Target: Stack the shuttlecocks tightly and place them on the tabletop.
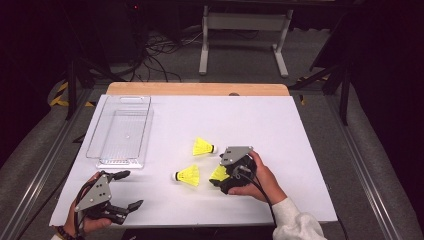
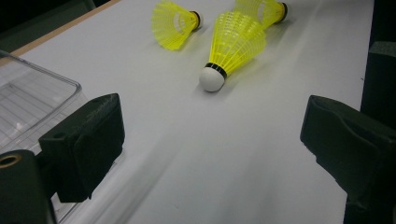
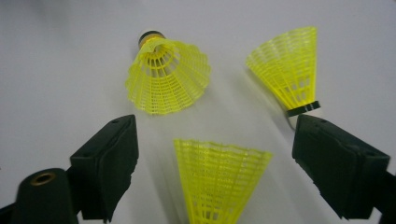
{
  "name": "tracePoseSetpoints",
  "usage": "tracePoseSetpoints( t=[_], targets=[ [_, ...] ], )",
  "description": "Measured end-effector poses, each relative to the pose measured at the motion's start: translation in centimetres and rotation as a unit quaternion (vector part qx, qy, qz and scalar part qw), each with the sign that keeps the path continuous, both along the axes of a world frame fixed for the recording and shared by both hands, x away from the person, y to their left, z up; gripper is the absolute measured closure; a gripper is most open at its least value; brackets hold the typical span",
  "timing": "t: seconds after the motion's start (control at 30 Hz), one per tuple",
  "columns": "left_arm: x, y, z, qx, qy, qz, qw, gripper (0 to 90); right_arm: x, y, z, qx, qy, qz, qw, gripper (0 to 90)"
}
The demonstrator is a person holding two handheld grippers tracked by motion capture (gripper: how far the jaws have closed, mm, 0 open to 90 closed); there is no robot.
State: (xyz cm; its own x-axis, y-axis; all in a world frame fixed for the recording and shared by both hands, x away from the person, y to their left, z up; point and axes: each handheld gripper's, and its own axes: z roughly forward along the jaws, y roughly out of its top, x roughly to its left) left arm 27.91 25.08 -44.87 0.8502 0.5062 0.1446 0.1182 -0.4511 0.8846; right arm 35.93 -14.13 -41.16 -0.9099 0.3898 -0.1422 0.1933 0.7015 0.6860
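On the white table [image 1: 300, 150], three yellow shuttlecocks are seen lying close together near the middle, none touching another. The far shuttlecock [image 1: 203, 147] lies on its side with its cork pointing right. The near-left shuttlecock [image 1: 188, 175] lies with its white cork pointing left. The third shuttlecock [image 1: 219, 173] is partly hidden under the right gripper [image 1: 223, 183], just to the right of the near-left one.

The right gripper is held by the right hand [image 1: 262, 181] low over that third shuttlecock. From the right gripper view its jaws are seen well apart, and the skirt of the third shuttlecock [image 3: 219, 182] lies between them, low in the frame; neither pad is seen pressing on it. Beyond it, the other two are seen: one [image 3: 168, 77] with its open skirt toward the camera, one [image 3: 292, 70] with its cork just beside the right-hand jaw.

At the near left corner of the table the left gripper [image 1: 131, 190] is held by the left hand [image 1: 82, 222], jaws wide apart with nothing between them. From the left gripper view the three shuttlecocks are seen ahead, the nearest [image 2: 233, 46] with its white cork toward the camera.

A clear tray [image 1: 120, 131] is set on the left of the table, well apart from the shuttlecocks; its corner [image 2: 32, 93] is seen beside the left-hand jaw.
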Motion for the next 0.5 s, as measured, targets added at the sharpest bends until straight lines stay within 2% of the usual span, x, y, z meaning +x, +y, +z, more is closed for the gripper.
tracePoseSetpoints(
  t=[0.07, 0.17, 0.27, 0.33, 0.4, 0.5],
  targets=[
    [0.0, 0.1, 0.0, 0.0, 0.001, 0.001, 1.0, 7.4, 0.5, 0.5, -0.6, -0.015, 0.002, 0.001, 0.9999, 15.1],
    [0.1, 0.2, -0.1, -0.004, 0.002, 0.002, 1.0, 7.4, 0.7, 0.7, -0.9, -0.018, 0.004, 0.004, 0.9998, 15.1],
    [0.1, 0.1, -0.1, -0.005, 0.002, 0.001, 1.0, 7.3, 1.0, 0.8, -1.0, -0.01, 0.003, 0.002, 0.9999, 15.5],
    [0.1, 0.1, -0.1, -0.002, 0.002, 0.0, 1.0, 7.3, 1.2, 0.9, -0.9, -0.009, -0.006, 0.004, 0.9999, 15.7],
    [0.1, 0.1, -0.1, -0.002, 0.002, -0.001, 1.0, 7.3, 1.2, 0.9, -0.7, 0.004, -0.001, 0.008, 1.0, 16.7],
    [0.1, 0.1, 0.0, -0.001, 0.002, 0.0, 1.0, 7.3, 1.1, 1.0, -0.7, 0.001, -0.001, 0.01, 0.9999, 16.9]
  ],
)
